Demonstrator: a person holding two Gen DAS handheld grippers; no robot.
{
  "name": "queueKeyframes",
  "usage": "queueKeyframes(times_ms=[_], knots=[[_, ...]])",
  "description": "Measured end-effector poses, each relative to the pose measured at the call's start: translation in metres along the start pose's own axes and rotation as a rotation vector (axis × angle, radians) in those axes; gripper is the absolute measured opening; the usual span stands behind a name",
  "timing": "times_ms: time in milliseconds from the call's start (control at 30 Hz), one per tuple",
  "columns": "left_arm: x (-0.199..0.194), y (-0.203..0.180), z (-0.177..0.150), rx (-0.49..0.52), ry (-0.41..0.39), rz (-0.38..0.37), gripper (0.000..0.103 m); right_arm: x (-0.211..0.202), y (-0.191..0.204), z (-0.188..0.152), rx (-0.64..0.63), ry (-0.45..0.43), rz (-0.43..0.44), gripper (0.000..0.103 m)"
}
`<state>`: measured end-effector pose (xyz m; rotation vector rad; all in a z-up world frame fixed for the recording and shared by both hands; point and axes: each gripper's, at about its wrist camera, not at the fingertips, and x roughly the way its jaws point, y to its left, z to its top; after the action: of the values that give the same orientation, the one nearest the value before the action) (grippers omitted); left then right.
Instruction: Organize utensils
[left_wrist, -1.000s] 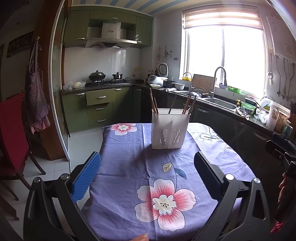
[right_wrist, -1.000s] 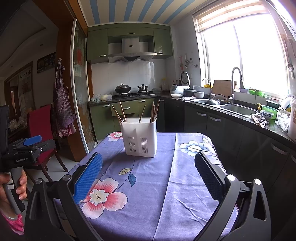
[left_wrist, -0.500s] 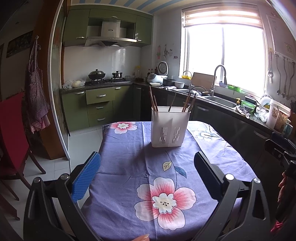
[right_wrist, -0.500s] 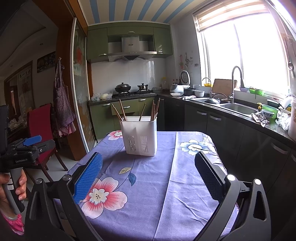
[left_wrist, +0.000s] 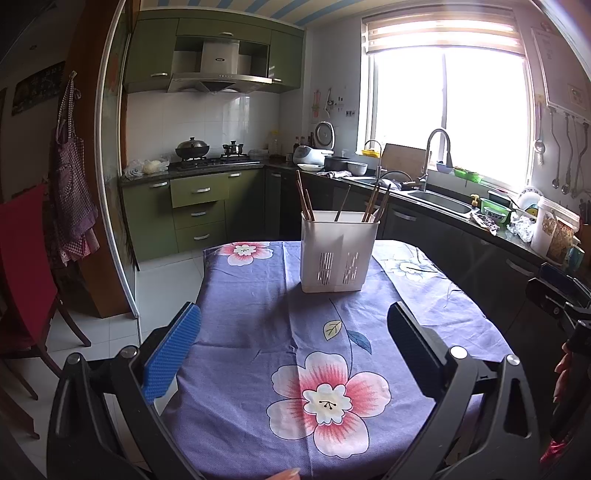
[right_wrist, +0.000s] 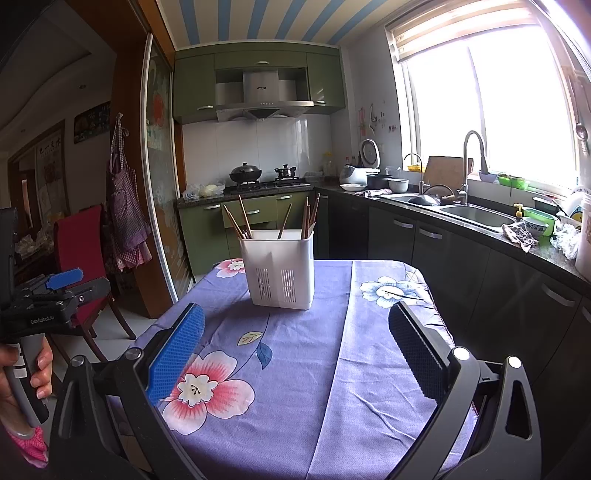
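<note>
A white slotted utensil holder (left_wrist: 338, 254) stands upright toward the far end of the table, with several brown chopsticks (left_wrist: 304, 199) sticking out of it. It also shows in the right wrist view (right_wrist: 280, 267), chopsticks (right_wrist: 240, 221) leaning both ways. My left gripper (left_wrist: 291, 325) is open and empty, held above the near part of the table, well short of the holder. My right gripper (right_wrist: 295, 325) is open and empty, also short of the holder. The left gripper's body shows in the right wrist view (right_wrist: 48, 306).
The table carries a purple flowered cloth (left_wrist: 258, 295). A red chair (left_wrist: 22, 266) stands at the left. A dark counter with a sink (right_wrist: 469, 214) runs along the right. Green cabinets and a stove (left_wrist: 207, 162) are behind.
Both views have shifted very slightly; the holder sits a touch higher in frame. Both grippers stay open and empty.
</note>
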<state>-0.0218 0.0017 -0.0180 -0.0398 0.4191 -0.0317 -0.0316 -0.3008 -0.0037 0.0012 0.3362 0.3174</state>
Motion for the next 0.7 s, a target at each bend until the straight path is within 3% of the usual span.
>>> queueKeyframes(times_ms=[700], knots=[[0.0045, -0.0016, -0.0001, -0.002, 0.005, -0.069, 0.096, 0.0074, -0.0015, -0.0053, 0.001, 0.015, 0.001, 0.099]])
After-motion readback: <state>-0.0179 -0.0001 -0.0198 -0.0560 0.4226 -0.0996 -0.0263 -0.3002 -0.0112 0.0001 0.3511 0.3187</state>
